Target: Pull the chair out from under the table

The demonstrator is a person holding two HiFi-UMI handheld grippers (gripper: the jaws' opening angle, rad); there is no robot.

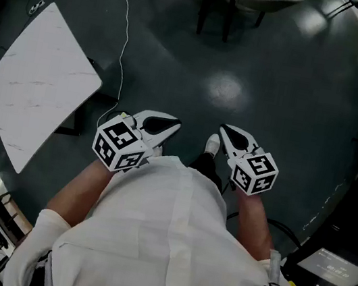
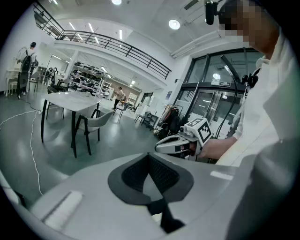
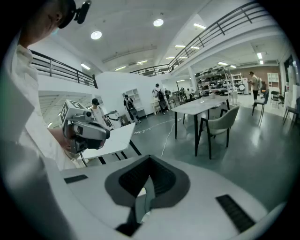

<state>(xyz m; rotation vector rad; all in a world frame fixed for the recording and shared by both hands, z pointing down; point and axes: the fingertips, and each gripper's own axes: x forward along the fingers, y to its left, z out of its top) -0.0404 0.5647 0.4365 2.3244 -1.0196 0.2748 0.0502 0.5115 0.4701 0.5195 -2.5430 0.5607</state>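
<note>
Both are closed on nothing: my left hand-held gripper (image 1: 166,128) and right hand-held gripper (image 1: 230,135) hang side by side just before my waist. I judge the approach not yet begun, since the chair (image 2: 97,123) stands drawn in at its desk (image 2: 70,100), well apart from me across the floor (image 1: 244,82). Next I must walk over, part one pair of jaws and grip the chair.
</note>
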